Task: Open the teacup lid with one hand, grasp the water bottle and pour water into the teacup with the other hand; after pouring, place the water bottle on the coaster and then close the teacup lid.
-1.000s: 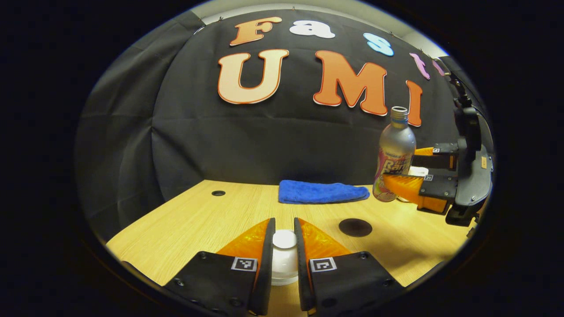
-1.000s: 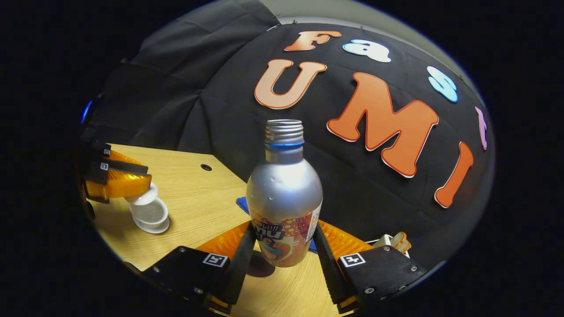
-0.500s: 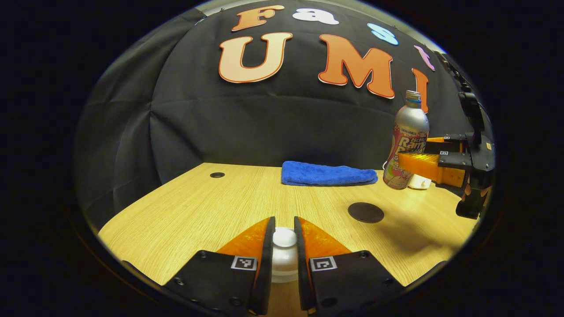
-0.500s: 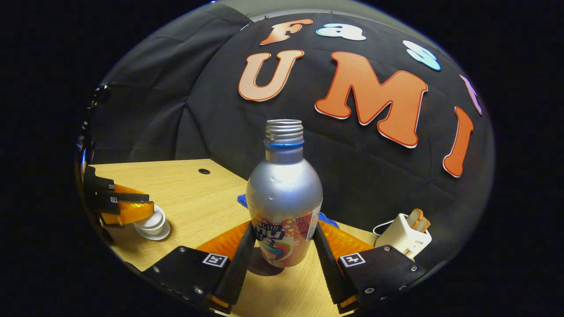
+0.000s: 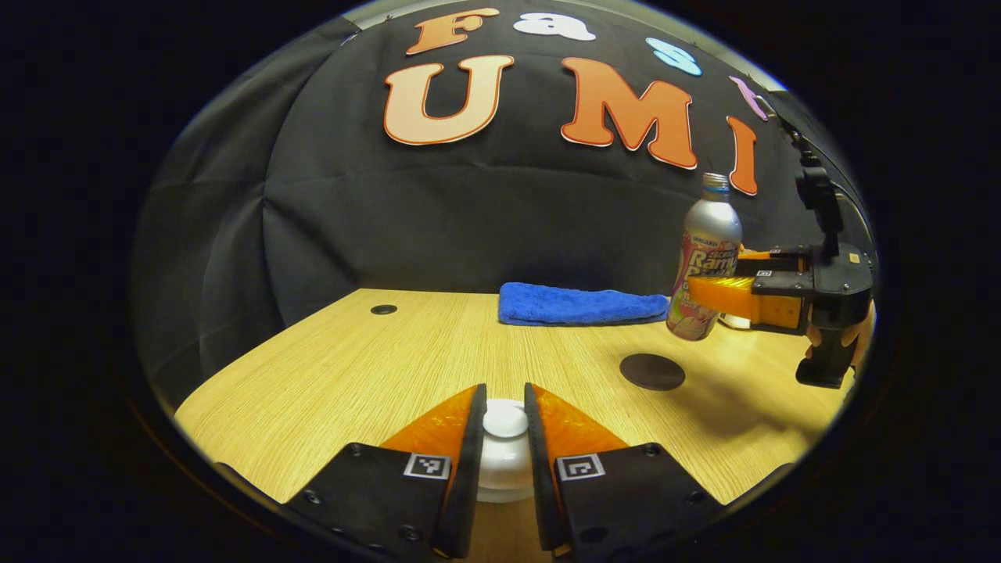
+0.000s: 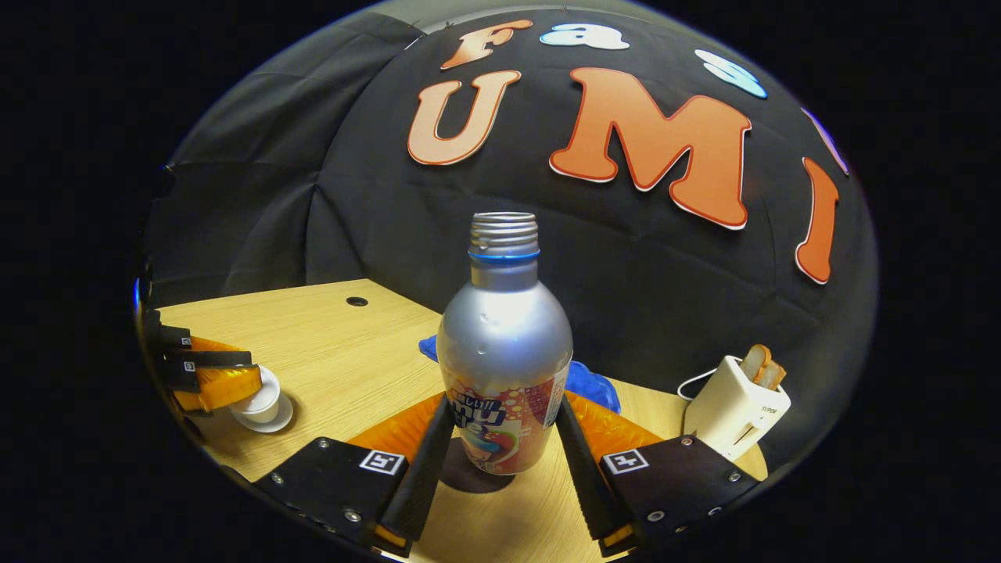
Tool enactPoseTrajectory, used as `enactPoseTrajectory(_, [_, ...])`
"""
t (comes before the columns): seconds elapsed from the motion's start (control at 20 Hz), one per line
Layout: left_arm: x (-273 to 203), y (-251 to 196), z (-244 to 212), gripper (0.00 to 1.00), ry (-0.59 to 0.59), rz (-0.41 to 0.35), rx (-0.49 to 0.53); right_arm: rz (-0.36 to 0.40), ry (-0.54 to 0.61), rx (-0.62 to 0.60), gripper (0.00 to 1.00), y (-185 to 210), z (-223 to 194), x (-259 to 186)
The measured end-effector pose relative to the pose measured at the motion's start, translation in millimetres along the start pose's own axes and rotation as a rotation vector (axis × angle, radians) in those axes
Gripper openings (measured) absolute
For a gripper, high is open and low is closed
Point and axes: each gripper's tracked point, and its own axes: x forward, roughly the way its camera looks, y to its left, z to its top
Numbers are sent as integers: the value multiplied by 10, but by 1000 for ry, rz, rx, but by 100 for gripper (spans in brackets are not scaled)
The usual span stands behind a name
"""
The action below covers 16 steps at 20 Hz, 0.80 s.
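Left gripper view, foreground: left gripper (image 5: 505, 461) clenched on the white knob of the teacup lid (image 5: 504, 420), both orange fingers pressed to its sides; over the last second the lid has sunk lower between them and now appears to sit on or just above the white teacup (image 5: 500, 485), though contact at the rim is hidden. Centre rear: blue towel (image 5: 583, 306), soft pile, folded flat on the pale wood-grain worktop (image 5: 352, 367). Right of centre: coaster (image 5: 652, 371), thin dark matte disc, bare. Far right: water bottle (image 5: 704, 266), silvery metal, rounded shoulder, threaded open neck, printed wrap on the lower body, upright and held clear of the worktop by the right gripper (image 5: 723, 295); it has drifted from near the towel's end toward the coaster and now hangs just behind and above it. Right gripper view, left edge: the left gripper (image 6: 211, 379) over the cup and its white saucer (image 6: 266, 418). Centre: right gripper (image 6: 500, 461) grasping the bottle's labelled waist, a dark round patch, likely the coaster, directly beneath the base. Right: white toaster (image 6: 735, 410), boxy, bread in the slot. Judgement: pouring looks finished; set-down on the coaster is in hand, lid closing nearly complete.
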Motion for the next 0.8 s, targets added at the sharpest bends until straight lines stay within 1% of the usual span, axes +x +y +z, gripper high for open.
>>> enactPoseTrajectory(0.05, [-13, 3, 5, 39, -1, 1, 0, 2, 9, 1, 77, 18, -34, 31])
enactPoseTrajectory(0.1, [-38, 3, 24, 36, -7, 5, 0, 1, 14, 0, 77, 39, -56, 45])
enactPoseTrajectory(0.25, [-101, 17, 139, 55, -50, 6, -8, 0, 27, 26, 77, 29, -111, 114])
enactPoseTrajectory(0.3, [-117, 25, 180, 57, -66, 8, -9, 4, 31, 45, 77, 33, -140, 141])
enactPoseTrajectory(0.35, [-138, 41, 221, 66, -80, 14, -9, 9, 35, 67, 77, 35, -154, 168])
enactPoseTrajectory(0.4, [-148, 58, 246, 70, -93, 17, -7, 14, 41, 86, 77, 36, -179, 195])
enactPoseTrajectory(0.55, [-202, 120, 310, 72, -121, 33, -2, 21, 67, 141, 77, 36, -268, 295])
enactPoseTrajectory(0.6, [-226, 138, 323, 75, -126, 38, -2, 17, 76, 155, 77, 22, -309, 320])
enactPoseTrajectory(0.65, [-246, 149, 339, 72, -133, 43, -1, 18, 85, 172, 77, 23, -332, 346])
enactPoseTrajectory(0.7, [-260, 161, 344, 75, -136, 47, 0, 19, 91, 186, 77, 21, -362, 364])
enactPoseTrajectory(0.8, [-270, 163, 338, 72, -136, 48, 2, 17, 110, 208, 77, 12, -431, 411])
